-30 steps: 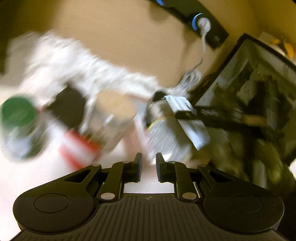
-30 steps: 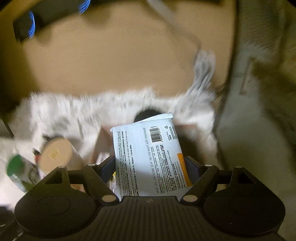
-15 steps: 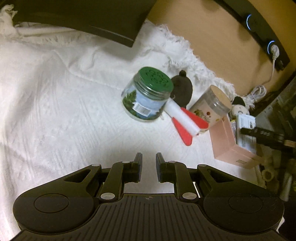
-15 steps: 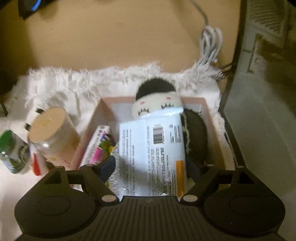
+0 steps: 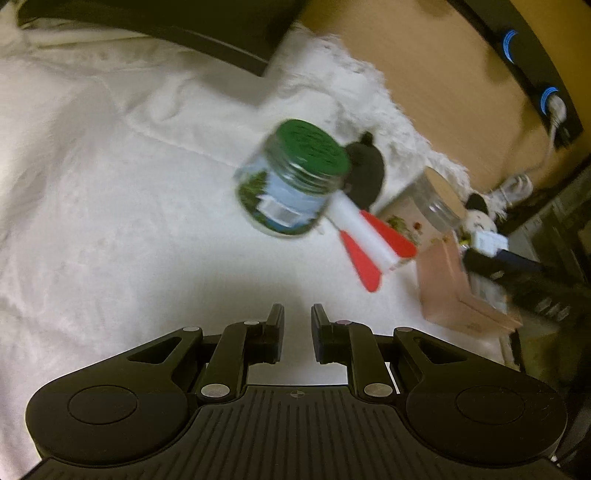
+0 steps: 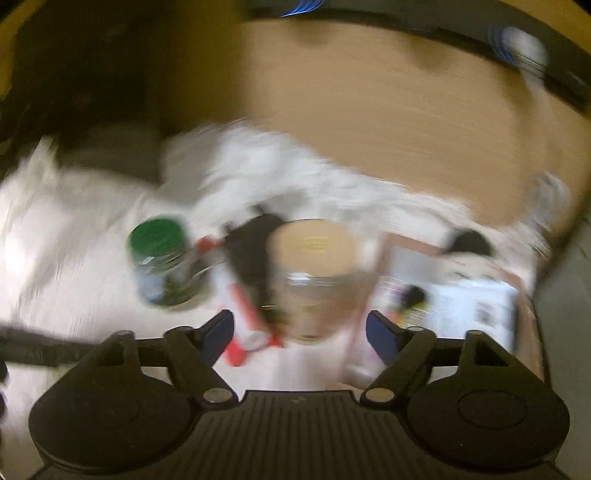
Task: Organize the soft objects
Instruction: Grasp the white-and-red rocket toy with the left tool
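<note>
My left gripper hovers shut and empty over the white blanket. Ahead of it stand a green-lidded jar, a black plush, a red and white rocket plush and a tan-lidded jar. At the right is a pink box holding a black-and-white plush. The right wrist view is blurred. My right gripper holds nothing and its jaws are closing, with the tan-lidded jar beyond them. A white packet lies in the pink box.
A wooden surface lies beyond the blanket's fringe, with a black power strip lit blue and a coiled white cable. Dark furniture borders the blanket at the top left. A dark cabinet stands right of the box.
My right gripper let go of the white packet, which now lies in the box, and swung left toward the jars. My left gripper swung from the box to the blanket, still shut.
</note>
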Demonstrator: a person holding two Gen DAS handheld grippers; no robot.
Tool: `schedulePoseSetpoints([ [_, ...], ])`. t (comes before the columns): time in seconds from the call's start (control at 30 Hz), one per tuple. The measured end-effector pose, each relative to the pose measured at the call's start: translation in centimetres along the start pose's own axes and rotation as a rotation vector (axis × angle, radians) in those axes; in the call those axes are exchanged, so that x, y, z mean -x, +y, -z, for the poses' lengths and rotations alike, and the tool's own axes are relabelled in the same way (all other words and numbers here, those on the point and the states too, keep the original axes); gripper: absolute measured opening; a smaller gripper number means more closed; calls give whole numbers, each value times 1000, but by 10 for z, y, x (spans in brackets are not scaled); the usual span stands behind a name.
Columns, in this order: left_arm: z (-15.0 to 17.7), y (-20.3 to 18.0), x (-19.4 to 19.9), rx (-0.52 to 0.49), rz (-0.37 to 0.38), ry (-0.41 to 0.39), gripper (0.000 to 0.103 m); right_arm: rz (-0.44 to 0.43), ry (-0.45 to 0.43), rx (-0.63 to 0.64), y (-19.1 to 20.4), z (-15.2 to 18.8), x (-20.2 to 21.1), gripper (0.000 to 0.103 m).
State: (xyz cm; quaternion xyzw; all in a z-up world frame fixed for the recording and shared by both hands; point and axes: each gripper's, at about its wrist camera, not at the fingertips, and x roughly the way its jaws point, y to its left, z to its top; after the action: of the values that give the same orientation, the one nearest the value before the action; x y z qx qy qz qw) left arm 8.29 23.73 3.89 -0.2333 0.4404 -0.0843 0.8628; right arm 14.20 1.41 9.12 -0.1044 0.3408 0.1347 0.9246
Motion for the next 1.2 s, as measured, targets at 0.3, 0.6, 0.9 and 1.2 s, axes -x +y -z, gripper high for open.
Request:
schedulePoseSetpoints([
  [0.3,-1,40,22,54,-40,-13,17,75,69,271,74,-2,-77,59],
  [0.6,-5,52,16,64,-53,7,17,74,126,267,79,6,-94,39],
  [0.9,-13,26,1,9,15,19,17,-95,136,-4,55,-1,-30,24],
  [1.2,-19,-7,-21,6,76,26,17,-185,194,-143,41,42,5,37],
])
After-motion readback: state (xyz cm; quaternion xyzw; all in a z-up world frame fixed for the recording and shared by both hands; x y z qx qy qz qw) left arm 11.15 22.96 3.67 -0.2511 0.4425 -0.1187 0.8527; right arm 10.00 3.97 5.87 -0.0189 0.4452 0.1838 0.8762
